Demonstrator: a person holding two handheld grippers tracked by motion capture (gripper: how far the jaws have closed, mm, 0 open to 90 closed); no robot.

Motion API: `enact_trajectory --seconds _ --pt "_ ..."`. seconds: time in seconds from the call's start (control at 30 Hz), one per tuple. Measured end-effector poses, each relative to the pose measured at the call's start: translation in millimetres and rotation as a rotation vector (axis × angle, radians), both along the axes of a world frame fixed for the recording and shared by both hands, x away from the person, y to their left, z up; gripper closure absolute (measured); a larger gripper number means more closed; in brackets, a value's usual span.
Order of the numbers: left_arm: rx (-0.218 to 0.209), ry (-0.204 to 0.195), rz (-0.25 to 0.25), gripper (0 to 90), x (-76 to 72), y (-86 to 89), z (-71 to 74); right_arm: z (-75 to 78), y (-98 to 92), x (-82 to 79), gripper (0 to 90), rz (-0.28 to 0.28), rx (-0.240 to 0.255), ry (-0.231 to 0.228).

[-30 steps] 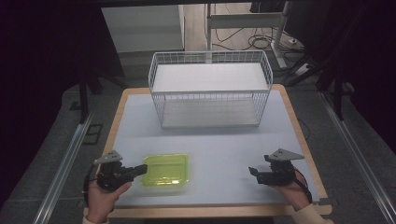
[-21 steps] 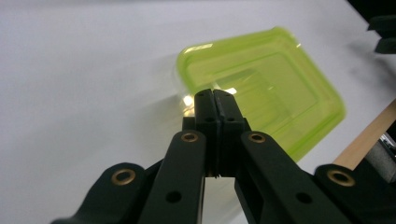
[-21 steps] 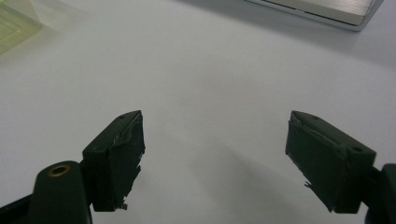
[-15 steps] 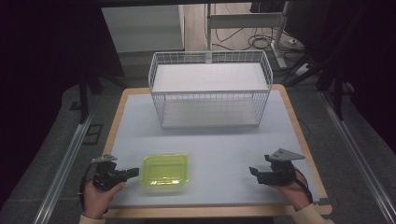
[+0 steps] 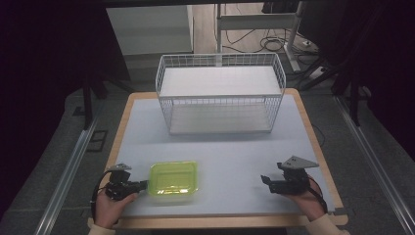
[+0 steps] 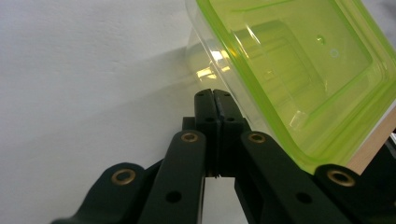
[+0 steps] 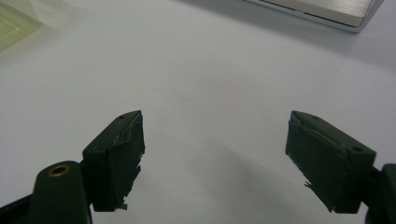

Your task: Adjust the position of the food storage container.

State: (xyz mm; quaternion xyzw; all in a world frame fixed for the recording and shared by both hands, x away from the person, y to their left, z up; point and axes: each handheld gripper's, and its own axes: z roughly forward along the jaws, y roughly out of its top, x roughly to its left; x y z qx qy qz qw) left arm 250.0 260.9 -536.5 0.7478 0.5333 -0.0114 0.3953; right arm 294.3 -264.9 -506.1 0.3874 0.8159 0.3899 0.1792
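Now the left gripper (image 5: 139, 185) is sitting lower than a second ago, down near the table (image 5: 235, 147) and nosed in just beside the left wall of the green container (image 5: 173, 177). In the left gripper view its jaws are clenched together on nothing, tips beside the clear container wall below the green rim (image 6: 299, 107); contact is too close to call. The container is resting at the front left of the table, same spot as in the earlier high views, so nothing is being carried yet. My read: the closed jaws are lining up to nudge or slide the container, not to pinch it.

The right gripper (image 5: 268, 182) is keeping where it was at front right, jaws spread wide over bare table, holding nothing.

Room for moving: a wide open stretch of table is lying between the container and the wire basket (image 5: 220, 93) at the back. The container is sitting near the front edge and the wooden left border, so a push toward the person is risking an overhang. Pushing rightward or toward the basket is looking clear.
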Motion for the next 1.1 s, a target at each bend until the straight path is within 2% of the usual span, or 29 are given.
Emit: enact_trajectory --seconds 0.33,1.1 --pt "0.013 0.002 -0.018 90.0 4.7 -11.9 0.9 -0.4 0.6 0.2 19.7 0.001 -0.003 0.003" --pt "0.025 0.006 -0.077 90.0 17.2 -52.1 5.9 -0.7 1.6 0.0 19.7 0.003 -0.006 0.002"
